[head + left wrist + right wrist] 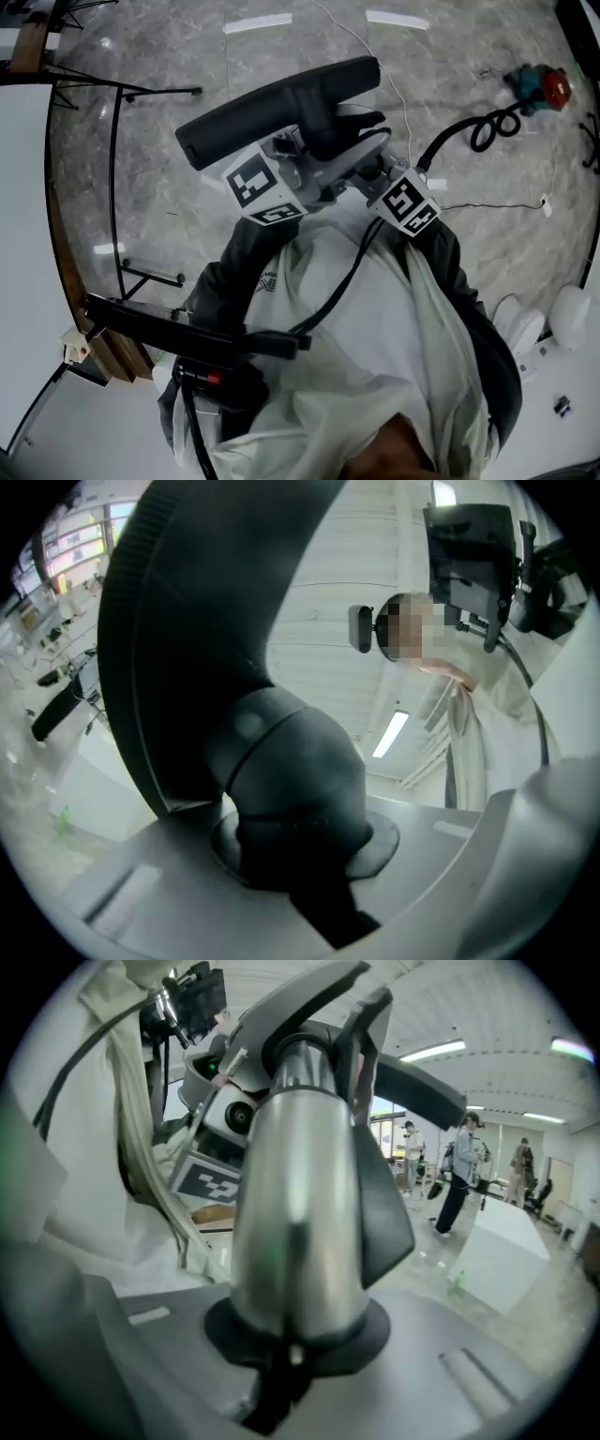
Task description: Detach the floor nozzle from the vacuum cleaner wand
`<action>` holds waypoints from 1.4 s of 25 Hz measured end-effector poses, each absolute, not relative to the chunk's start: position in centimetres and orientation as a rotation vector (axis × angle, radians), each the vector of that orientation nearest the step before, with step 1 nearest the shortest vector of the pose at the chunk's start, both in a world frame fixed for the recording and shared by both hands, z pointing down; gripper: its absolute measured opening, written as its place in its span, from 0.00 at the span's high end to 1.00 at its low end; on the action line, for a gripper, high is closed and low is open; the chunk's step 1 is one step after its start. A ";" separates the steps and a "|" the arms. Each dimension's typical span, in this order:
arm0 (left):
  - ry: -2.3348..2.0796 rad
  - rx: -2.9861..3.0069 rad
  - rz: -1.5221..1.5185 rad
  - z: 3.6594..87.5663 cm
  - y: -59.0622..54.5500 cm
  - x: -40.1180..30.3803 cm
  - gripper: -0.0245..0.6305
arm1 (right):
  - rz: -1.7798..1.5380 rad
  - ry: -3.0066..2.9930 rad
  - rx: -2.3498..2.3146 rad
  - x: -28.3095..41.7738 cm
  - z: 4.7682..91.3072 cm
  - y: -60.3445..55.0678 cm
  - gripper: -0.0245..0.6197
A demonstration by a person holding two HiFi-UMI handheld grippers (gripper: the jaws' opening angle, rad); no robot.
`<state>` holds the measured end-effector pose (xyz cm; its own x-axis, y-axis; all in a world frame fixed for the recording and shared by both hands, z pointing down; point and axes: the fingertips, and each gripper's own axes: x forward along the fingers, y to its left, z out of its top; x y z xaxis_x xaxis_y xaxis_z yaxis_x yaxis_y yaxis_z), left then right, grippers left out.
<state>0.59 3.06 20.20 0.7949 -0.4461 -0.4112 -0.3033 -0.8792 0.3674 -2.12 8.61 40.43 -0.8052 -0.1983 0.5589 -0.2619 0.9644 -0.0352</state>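
- Nearest is the person's pale coat [375, 356], with dark sleeves reaching away from the body towards the two tools.
- Low on the left, close to the body, a black bar-shaped rig [178, 328] crosses in front of the coat.
- The left gripper [314, 169] has its jaws drawn in part way and clamped on the dark rounded neck [295, 780] of the floor nozzle [281, 108].
- The right gripper [370, 173], just to the right of the left one, has its jaws closed part way on the silver wand [300, 1194].
- The wand's far end runs into the grey collar at the nozzle's neck; whether the two are still joined I cannot tell.
- The floor nozzle is held up off the marble floor [234, 253], just beyond both grippers, its long black body slanting from left to right.
- On the floor to the left stands a thin black frame [117, 169].
- Far right lie a coiled black hose [487, 127] and a red and teal object [544, 86].
- In the right gripper view several people [459, 1171] stand far off, behind a white box [506, 1251].
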 end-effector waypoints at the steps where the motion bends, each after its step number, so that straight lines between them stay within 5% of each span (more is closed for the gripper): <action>1: -0.639 2.681 -0.705 20.4 2.4 0.5 0.85 | 0.133 -2.523 0.389 -2.0 40.5 7.9 0.89; 15: -0.640 2.749 -0.684 21.0 2.7 0.0 0.85 | 0.034 -2.588 0.328 -3.7 41.5 7.1 0.88; 23: -0.108 2.835 -0.683 20.5 7.1 2.1 0.84 | 0.140 -2.600 -0.038 -3.5 40.9 11.1 0.87; 35: -0.993 2.480 -0.621 22.2 -1.3 -1.9 0.85 | 0.081 -2.430 0.666 -2.6 41.3 4.7 0.89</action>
<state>-1.89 -1.33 22.23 0.6494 -0.7171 -0.2530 -0.5411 -0.6695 0.5089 -2.59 4.66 41.31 -0.6873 -0.4428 0.5758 -0.4803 0.8717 0.0970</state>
